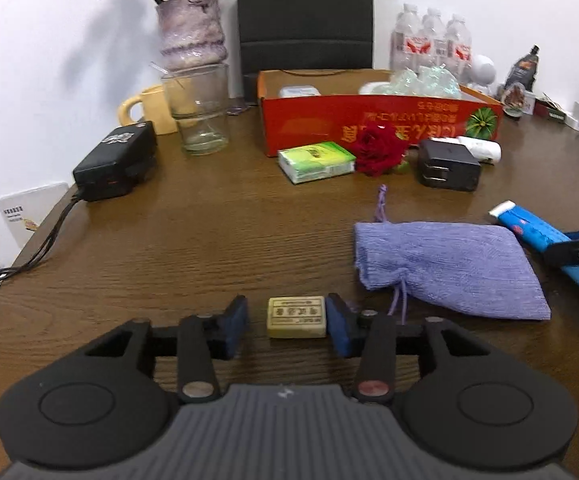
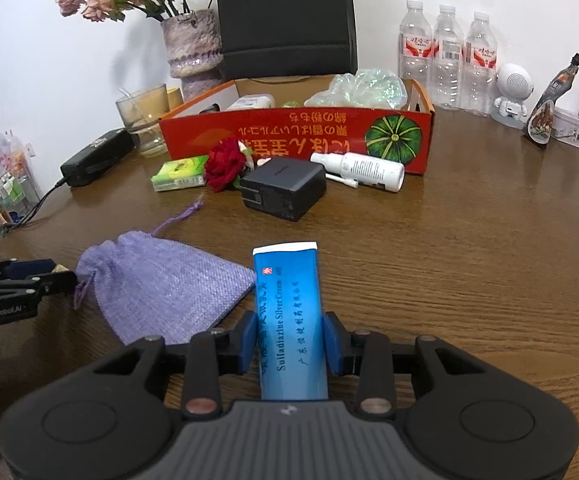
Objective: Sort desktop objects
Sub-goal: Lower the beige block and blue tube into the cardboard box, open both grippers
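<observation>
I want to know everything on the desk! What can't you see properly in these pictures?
- Red box: its front wall hides most of the contents, both views.
- Blue tube: near end hidden under the right gripper, right wrist view.
- Eraser: print too small, left wrist view.
- Purple pouch: contents hidden by fabric.

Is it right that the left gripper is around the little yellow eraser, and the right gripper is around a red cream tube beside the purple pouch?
Not quite. The tube between the right gripper fingers is blue, not red, as the right wrist view shows. The rest holds: the left gripper brackets the yellow eraser, and the tube lies beside the purple pouch.
</observation>
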The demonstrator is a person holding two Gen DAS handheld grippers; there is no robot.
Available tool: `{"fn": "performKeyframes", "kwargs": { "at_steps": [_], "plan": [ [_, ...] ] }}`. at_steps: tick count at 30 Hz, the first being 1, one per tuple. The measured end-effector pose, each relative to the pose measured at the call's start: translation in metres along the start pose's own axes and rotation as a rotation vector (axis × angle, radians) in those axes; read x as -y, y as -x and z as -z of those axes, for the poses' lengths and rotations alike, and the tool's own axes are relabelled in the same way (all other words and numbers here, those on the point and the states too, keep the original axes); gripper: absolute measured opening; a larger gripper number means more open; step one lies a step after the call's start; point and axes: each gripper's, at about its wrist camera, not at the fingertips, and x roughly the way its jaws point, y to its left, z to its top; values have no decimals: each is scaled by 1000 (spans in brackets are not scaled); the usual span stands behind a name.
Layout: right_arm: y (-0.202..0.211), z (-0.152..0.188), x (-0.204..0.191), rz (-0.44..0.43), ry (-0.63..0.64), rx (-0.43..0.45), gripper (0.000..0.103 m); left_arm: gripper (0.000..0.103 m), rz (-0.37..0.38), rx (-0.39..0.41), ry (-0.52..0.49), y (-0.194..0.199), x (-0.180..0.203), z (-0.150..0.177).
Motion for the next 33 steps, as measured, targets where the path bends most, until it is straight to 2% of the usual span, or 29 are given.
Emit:
{"fn": "performKeyframes", "kwargs": {
  "at_steps": [3,7,12,17,21,24,26,29,32,33],
  "plan": [
    [0,0,-3,-7,8,3,34,31,20,-1,27,1,-4,-1],
    [7,-4,-6,-20,14,28,34,30,-15,36,44,11,-8,-10],
    [28,-24,-2,-19,-7,116,34,30,48,134,94,26,-23,-67],
    [45,-87,13,8,-32,219,34,30,112,229,142,39,-35,-126],
    [44,-165,26,-32,-83,273,34,30,169,246,132,7,-10,-204],
    [12,-218,31,-54,-143,247,34,30,129,220,90,-36,9,-248],
    [-19,-247,33,-55,-178,206,34,31,118,140,100,-79,13,-263],
    [-89,-262,34,-67,-264,81,34,31,86,20,94,-142,15,-268],
    [-156,-261,33,-54,-339,-35,34,31,58,-27,101,-178,10,-258],
    [-167,-260,31,-19,-342,-43,34,31,53,-37,106,-189,7,-255]
  ]
}}
